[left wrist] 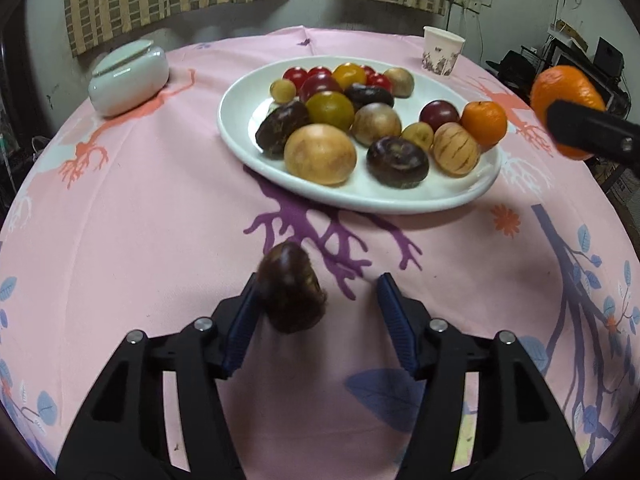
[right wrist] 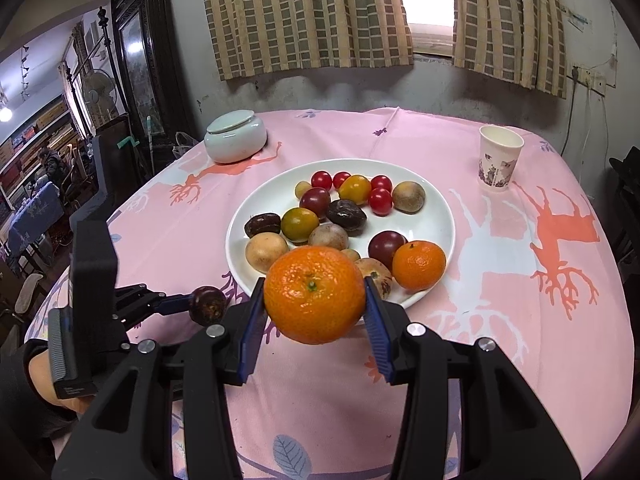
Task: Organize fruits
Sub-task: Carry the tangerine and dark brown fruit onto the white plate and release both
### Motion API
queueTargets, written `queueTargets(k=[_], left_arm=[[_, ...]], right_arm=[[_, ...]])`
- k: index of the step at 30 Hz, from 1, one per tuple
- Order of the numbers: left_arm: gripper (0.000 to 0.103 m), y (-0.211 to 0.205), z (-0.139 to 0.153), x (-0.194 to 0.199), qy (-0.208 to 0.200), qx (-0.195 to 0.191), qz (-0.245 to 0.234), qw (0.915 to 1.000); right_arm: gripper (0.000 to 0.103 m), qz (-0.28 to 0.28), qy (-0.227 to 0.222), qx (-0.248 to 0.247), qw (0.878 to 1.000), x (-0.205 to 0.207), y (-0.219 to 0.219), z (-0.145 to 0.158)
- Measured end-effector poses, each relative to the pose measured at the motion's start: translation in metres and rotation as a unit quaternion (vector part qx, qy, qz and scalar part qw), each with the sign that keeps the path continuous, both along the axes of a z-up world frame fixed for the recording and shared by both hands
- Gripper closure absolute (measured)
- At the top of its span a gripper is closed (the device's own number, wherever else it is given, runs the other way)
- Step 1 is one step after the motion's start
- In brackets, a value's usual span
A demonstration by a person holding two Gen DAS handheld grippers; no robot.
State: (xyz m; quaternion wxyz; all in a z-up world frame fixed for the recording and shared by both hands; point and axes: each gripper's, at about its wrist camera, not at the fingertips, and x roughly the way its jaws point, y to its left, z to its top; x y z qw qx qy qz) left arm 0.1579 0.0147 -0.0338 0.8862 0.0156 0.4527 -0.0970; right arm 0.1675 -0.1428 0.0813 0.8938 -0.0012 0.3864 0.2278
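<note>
A white plate (left wrist: pixel 360 196) (right wrist: pixel 440 208) at mid-table holds several fruits: cherry tomatoes, dark and tan round fruits and a small mandarin (left wrist: pixel 484 122) (right wrist: pixel 419 264). My left gripper (left wrist: pixel 318 278) hangs over the pink cloth in front of the plate, jaws apart. A dark brown fruit (left wrist: pixel 290 288) (right wrist: pixel 208 305) rests against its left pad, while the right pad stands clear of it. My right gripper (right wrist: pixel 314 280) is shut on a large orange mandarin (right wrist: pixel 315 294) (left wrist: pixel 568 96), held in the air to the right of the plate.
A pale green lidded jar (left wrist: pixel 128 76) (right wrist: pixel 235 136) stands at the back left and a paper cup (left wrist: pixel 442 50) (right wrist: pixel 500 158) at the back right. Patterned pink cloth (left wrist: pixel 160 220) covers the round table. A person's hand (right wrist: pixel 40 380) holds the left gripper.
</note>
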Motion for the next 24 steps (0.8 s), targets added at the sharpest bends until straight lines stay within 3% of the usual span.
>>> queueTargets(k=[4, 11, 18, 24], left_arm=[[0.077, 0.011, 0.0, 0.004, -0.007, -0.012, 0.02, 0.9997], [0.078, 0.015, 0.008, -0.003, -0.005, -0.026, 0.022, 0.9994], [0.078, 0.001, 0.047, -0.009, -0.051, -0.02, 0.004, 0.9985], [0.078, -0.011, 0.073, 0.011, -0.079, -0.019, 0.001, 0.9967]], right_arm=[[0.057, 0.003, 0.001, -0.001, 1.0, -0.001, 0.0, -0.001], [0.057, 0.002, 0.004, 0.0, 1.0, -0.002, 0.0, -0.003], [0.057, 0.003, -0.004, -0.001, 1.0, -0.004, 0.0, 0.0], [0.057, -0.005, -0.015, -0.014, 1.0, 0.005, -0.001, 0.002]])
